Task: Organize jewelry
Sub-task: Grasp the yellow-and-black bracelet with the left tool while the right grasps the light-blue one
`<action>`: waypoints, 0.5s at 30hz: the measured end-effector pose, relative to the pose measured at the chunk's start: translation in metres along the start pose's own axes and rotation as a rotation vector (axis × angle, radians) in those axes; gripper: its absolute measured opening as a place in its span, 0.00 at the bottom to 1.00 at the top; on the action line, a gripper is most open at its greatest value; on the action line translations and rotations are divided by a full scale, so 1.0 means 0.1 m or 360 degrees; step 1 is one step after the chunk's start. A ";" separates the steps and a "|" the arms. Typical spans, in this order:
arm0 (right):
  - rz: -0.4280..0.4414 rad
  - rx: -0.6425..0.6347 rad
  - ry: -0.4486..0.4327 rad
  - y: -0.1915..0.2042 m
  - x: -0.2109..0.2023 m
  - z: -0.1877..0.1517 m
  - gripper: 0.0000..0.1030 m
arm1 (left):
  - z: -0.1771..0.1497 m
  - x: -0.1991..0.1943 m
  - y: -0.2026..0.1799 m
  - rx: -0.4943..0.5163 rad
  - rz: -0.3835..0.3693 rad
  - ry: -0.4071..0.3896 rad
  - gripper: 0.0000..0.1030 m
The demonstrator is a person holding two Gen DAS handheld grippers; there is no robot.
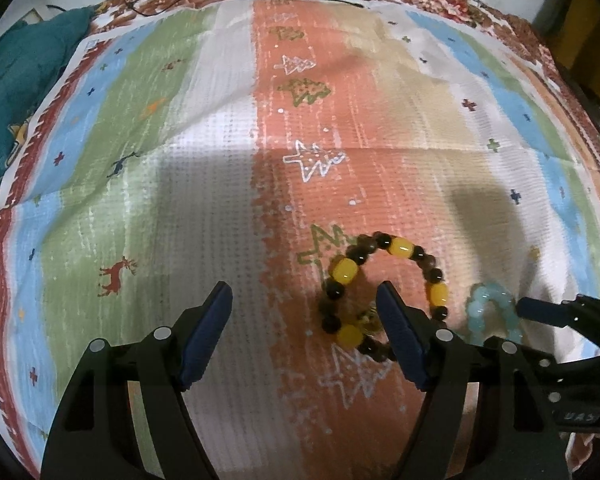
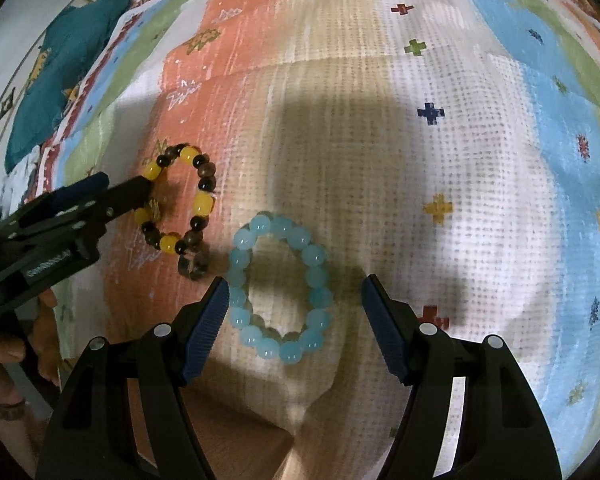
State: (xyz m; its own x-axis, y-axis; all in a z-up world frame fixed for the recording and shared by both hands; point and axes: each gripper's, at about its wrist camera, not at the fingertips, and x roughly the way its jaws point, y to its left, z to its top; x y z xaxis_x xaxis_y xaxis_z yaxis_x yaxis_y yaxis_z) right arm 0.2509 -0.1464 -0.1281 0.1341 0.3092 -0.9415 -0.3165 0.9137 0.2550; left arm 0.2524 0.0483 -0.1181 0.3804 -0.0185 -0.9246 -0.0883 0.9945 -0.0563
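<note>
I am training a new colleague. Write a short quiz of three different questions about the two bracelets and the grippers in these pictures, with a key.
1. True or false: the left hand-held gripper is closed on the yellow and brown bracelet.
2. Which bracelet lies in front of the open right hand-held gripper? A) yellow and brown bracelet B) light blue bracelet C) neither
3. Fill in: both bracelets lie flat on a striped ____.

Key:
1. False. Its jaws are open; one finger stands over the ring of beads, and no pad presses on it.
2. B
3. cloth
</note>
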 end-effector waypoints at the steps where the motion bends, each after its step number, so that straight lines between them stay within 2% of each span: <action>1: 0.0000 0.0001 -0.0003 0.00 0.01 0.01 0.67 | 0.00 0.02 0.00 0.0005 0.0006 0.0010 0.66; 6: -0.0030 -0.0021 0.0003 0.04 0.02 0.02 0.67 | 0.00 0.09 -0.02 0.0057 0.0065 0.0020 0.61; 9: -0.0028 -0.0025 0.0008 0.03 0.03 0.02 0.65 | 0.00 0.09 0.00 0.0044 0.0064 0.0021 0.51; 10: -0.0034 -0.0026 0.0009 0.03 0.02 0.02 0.61 | 0.00 0.08 0.00 0.0041 0.0062 0.0024 0.45; 12: -0.0049 -0.0008 0.0007 0.00 0.00 0.02 0.44 | 0.00 0.08 0.02 0.0030 0.0059 0.0033 0.36; 13: -0.0109 -0.0004 0.0004 -0.02 0.00 0.03 0.24 | 0.00 0.07 0.03 0.0026 0.0058 0.0037 0.31; 14: -0.0139 -0.0006 -0.0001 -0.05 -0.01 0.03 0.19 | 0.00 0.07 0.04 0.0022 0.0061 0.0042 0.26; 15: -0.0145 -0.0010 0.0000 -0.06 -0.01 0.03 0.17 | -0.01 0.07 0.05 0.0019 0.0063 0.0047 0.23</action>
State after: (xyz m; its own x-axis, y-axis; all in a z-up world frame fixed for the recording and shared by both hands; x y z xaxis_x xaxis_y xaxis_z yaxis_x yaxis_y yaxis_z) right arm 0.2554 -0.1517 -0.1282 0.1625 0.2248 -0.9608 -0.3089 0.9364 0.1668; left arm 0.2540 0.0532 -0.1252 0.3496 0.0179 -0.9367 -0.0918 0.9957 -0.0152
